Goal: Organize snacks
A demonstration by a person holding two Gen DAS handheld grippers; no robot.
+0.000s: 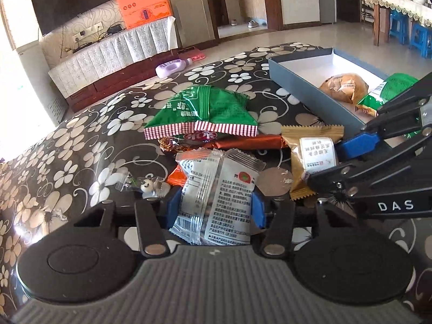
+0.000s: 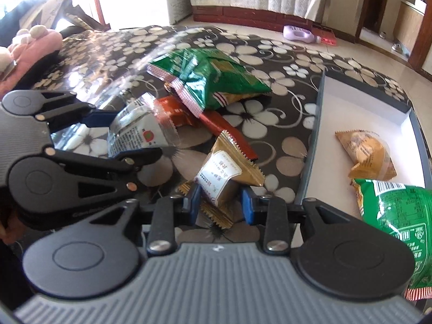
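Silver packet: lies on the flowered table (image 1: 81,140), its lower half between the left gripper's (image 1: 214,206) blue pads (image 1: 257,209); both pads touch its sides.
Left gripper: narrowed onto the silver packet (image 1: 216,197) and grasping it; the packet's lower end reaches back toward the camera past the pads.
Gold packet: lies on the table just left of the box (image 2: 314,145), its lower corner between the right gripper's (image 2: 220,205) pads (image 2: 247,206).
Right gripper: partly closed around the gold packet (image 2: 226,172); the left pad touches the wrapper, while at the right pad I cannot tell contact, so a firm grasp is uncertain.
Grippers to each other: close side by side, the right one just right of the left, both tilted down at the snack pile.
Green bag: beyond both grippers on the table (image 1: 201,110), resting partly on an orange bar (image 1: 237,143).
Box: open, at the table's right edge; inside lie a tan packet (image 2: 365,154) and a second green bag (image 2: 397,216), touching each other.
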